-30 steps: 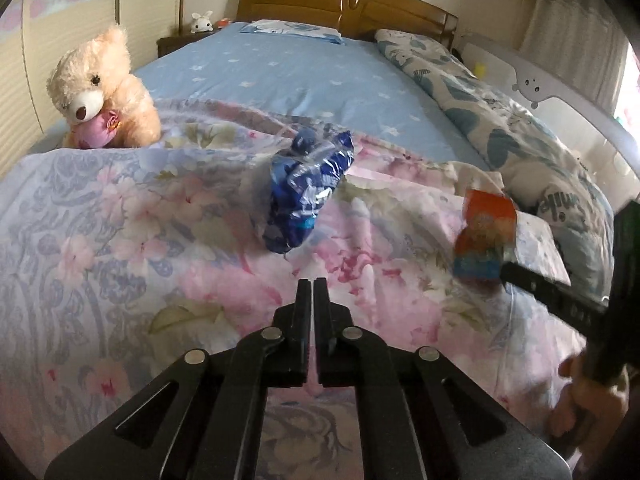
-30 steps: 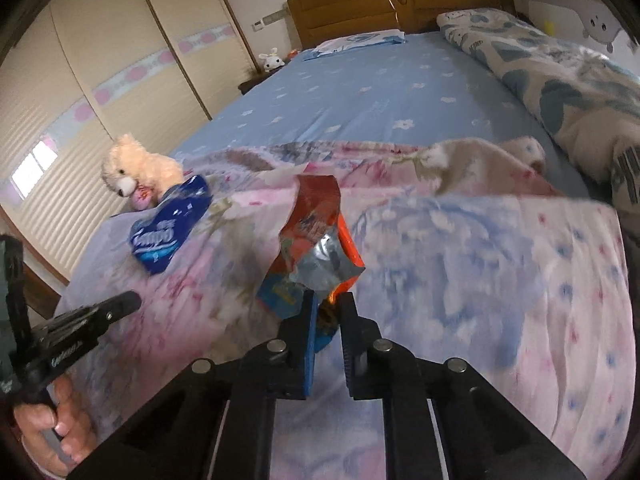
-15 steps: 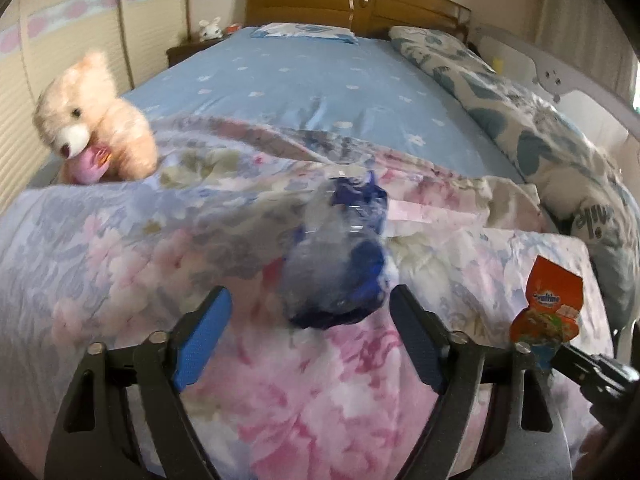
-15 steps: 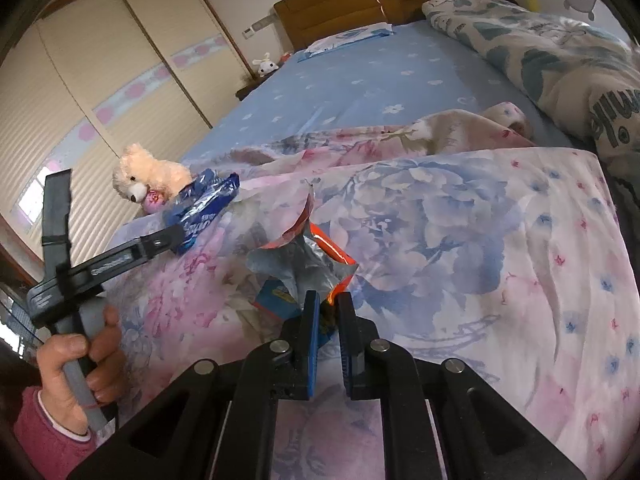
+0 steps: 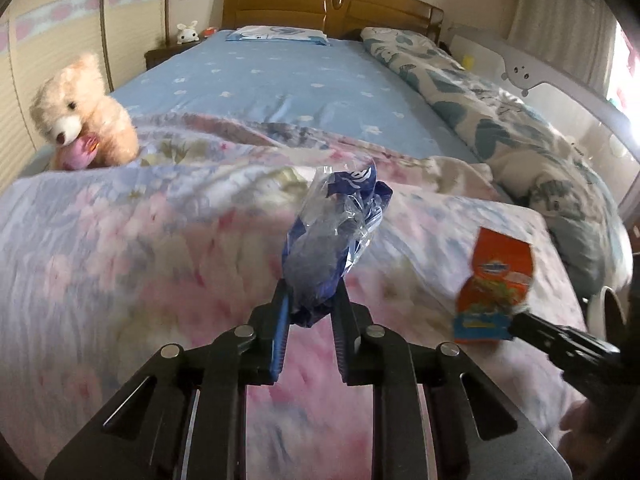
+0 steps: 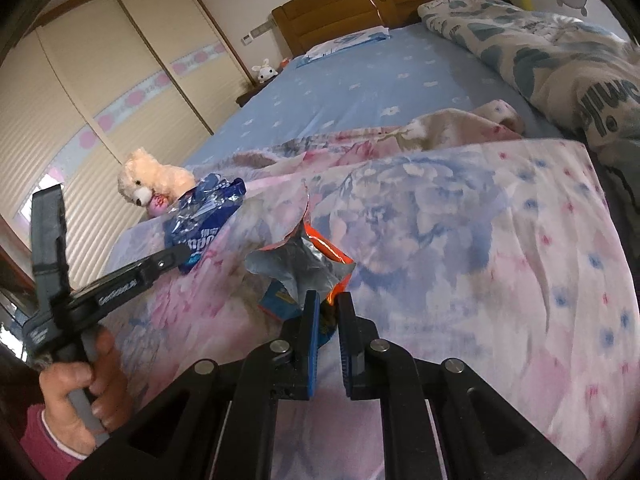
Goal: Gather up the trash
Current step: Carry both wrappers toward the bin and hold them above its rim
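A crumpled blue and clear plastic wrapper (image 5: pixel 332 240) stands up between the jaws of my left gripper (image 5: pixel 310 292). The jaws are closing and pinch its lower end. The right wrist view shows the same blue wrapper (image 6: pixel 204 216) at the tip of the left gripper (image 6: pixel 180 252), just above the floral quilt (image 6: pixel 480 260). My right gripper (image 6: pixel 327 300) is shut on an orange snack wrapper (image 6: pixel 304 264) with a silver inside, held over the quilt. In the left wrist view the orange wrapper (image 5: pixel 496 284) sits at the right gripper's tip (image 5: pixel 516 320), low on the right.
A cream teddy bear (image 5: pixel 80 116) sits at the quilt's left edge. Beyond it lies the blue sheet (image 5: pixel 288 80) up to a wooden headboard (image 5: pixel 332 4). A rolled leaf-print duvet (image 5: pixel 500 128) and a white guard rail (image 5: pixel 560 84) line the right side. Wardrobe doors (image 6: pixel 120 80) stand left.
The left jaws went from shut to wide open around the blue wrapper lying on the quilt, then closed on it. The right gripper keeps its hold on the orange wrapper.
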The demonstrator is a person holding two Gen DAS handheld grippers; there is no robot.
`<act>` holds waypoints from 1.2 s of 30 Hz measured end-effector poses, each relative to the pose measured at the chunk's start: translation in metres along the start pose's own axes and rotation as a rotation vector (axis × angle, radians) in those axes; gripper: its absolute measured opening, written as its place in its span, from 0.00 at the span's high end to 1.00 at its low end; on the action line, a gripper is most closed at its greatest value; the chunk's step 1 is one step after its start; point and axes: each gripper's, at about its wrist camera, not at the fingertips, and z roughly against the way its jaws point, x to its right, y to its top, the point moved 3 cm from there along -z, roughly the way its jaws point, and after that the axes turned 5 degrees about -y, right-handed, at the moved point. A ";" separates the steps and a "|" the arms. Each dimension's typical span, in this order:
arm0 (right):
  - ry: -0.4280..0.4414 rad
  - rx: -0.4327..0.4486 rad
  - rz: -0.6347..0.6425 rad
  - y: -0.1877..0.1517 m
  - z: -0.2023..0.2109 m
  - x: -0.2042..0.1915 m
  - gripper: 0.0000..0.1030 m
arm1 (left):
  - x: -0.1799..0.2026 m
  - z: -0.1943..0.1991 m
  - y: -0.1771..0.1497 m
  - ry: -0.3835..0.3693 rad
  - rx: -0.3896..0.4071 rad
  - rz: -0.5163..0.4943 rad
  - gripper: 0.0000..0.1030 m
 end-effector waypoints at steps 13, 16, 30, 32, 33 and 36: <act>0.048 0.039 -0.034 -0.056 0.089 0.009 0.92 | 0.062 0.073 -0.082 -0.078 -0.002 0.029 0.83; 0.043 0.055 -0.044 -0.069 0.109 0.016 0.92 | 0.079 0.084 -0.096 -0.096 -0.004 0.019 0.83; -0.015 0.120 -0.122 -0.115 0.178 0.062 0.92 | 0.149 0.111 -0.135 -0.154 -0.012 -0.082 0.83; -0.018 0.128 -0.134 -0.118 0.184 0.067 0.92 | 0.158 0.113 -0.138 -0.161 -0.017 -0.095 0.83; -0.020 0.132 -0.139 -0.120 0.187 0.069 0.92 | 0.163 0.114 -0.140 -0.162 -0.018 -0.104 0.83; -0.028 0.149 -0.151 -0.123 0.196 0.076 0.92 | 0.174 0.118 -0.144 -0.165 -0.020 -0.127 0.83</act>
